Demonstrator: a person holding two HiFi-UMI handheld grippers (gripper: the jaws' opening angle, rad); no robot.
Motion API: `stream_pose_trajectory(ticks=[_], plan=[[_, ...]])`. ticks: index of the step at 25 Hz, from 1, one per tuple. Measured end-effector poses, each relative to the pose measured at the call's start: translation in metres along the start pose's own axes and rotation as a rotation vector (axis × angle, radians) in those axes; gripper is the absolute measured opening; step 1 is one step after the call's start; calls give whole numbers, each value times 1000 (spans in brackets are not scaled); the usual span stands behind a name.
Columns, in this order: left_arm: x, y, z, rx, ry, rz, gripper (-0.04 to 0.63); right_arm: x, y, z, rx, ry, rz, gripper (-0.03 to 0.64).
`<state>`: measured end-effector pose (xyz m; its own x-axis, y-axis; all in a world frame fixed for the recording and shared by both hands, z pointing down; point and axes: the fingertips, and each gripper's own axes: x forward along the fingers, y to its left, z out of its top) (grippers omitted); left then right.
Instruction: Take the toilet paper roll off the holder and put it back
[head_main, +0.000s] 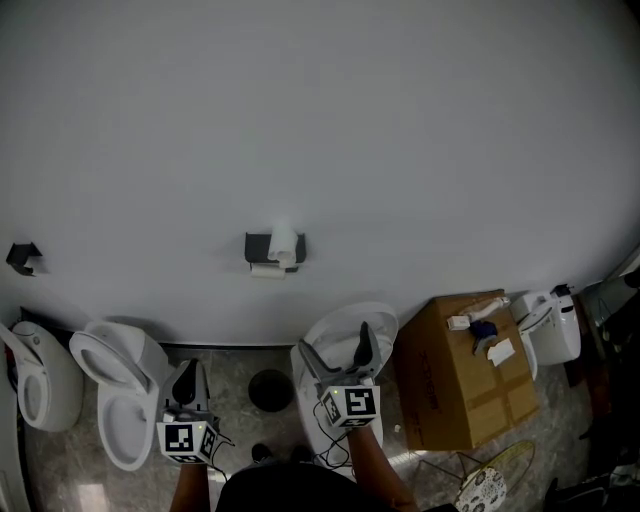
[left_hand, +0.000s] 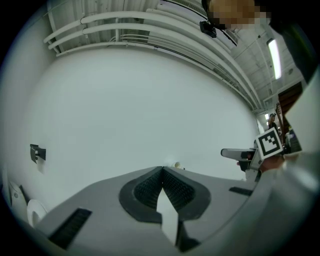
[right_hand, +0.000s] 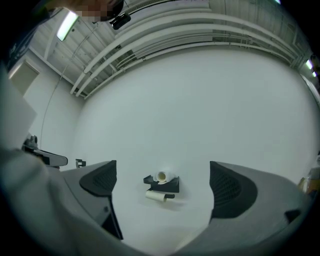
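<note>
Facing the wall holder with both grippers low

A small dark bracket (head_main: 22, 257) is sitting far left on the white wall (head_main: 320, 120), and an open white toilet (head_main: 115, 390) is standing on the floor below it. The left gripper (head_main: 186, 372) is pointing toward the wall just right of that toilet. In the left gripper view its fingers (left_hand: 145, 190) are pressing together at the tips with nothing between them. A dark round object (head_main: 270, 390) is lying on the floor between the two grippers. Higher up, the black holder (head_main: 258, 246) is hanging on the wall. One toilet paper roll (head_main: 283, 243) is lying on top of it and a second roll (head_main: 268, 270) is hanging underneath. The right gripper (head_main: 338, 352) is hovering over another toilet (head_main: 375, 320), well short of the holder. Its fingers are spreading wide and gripping nothing, and the right gripper view is framing the holder and both rolls between them. A cardboard box (head_main: 465, 375) is standing further right.
</note>
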<state>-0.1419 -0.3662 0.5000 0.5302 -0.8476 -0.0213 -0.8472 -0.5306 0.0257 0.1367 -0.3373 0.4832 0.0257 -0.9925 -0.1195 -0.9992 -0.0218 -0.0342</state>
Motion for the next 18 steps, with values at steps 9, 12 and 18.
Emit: stream_pose_trajectory(ticks=[9,12,18], plan=[[8,7,-8,0,18,12,3,40,-4,-11,-17,6,24,580],[10,5,-10,0,39,2,3,55,-8,-18,-22,15,25,580],[13,0,-14,4,39,-17,3,87,-19,-46,-41,50,18,578]])
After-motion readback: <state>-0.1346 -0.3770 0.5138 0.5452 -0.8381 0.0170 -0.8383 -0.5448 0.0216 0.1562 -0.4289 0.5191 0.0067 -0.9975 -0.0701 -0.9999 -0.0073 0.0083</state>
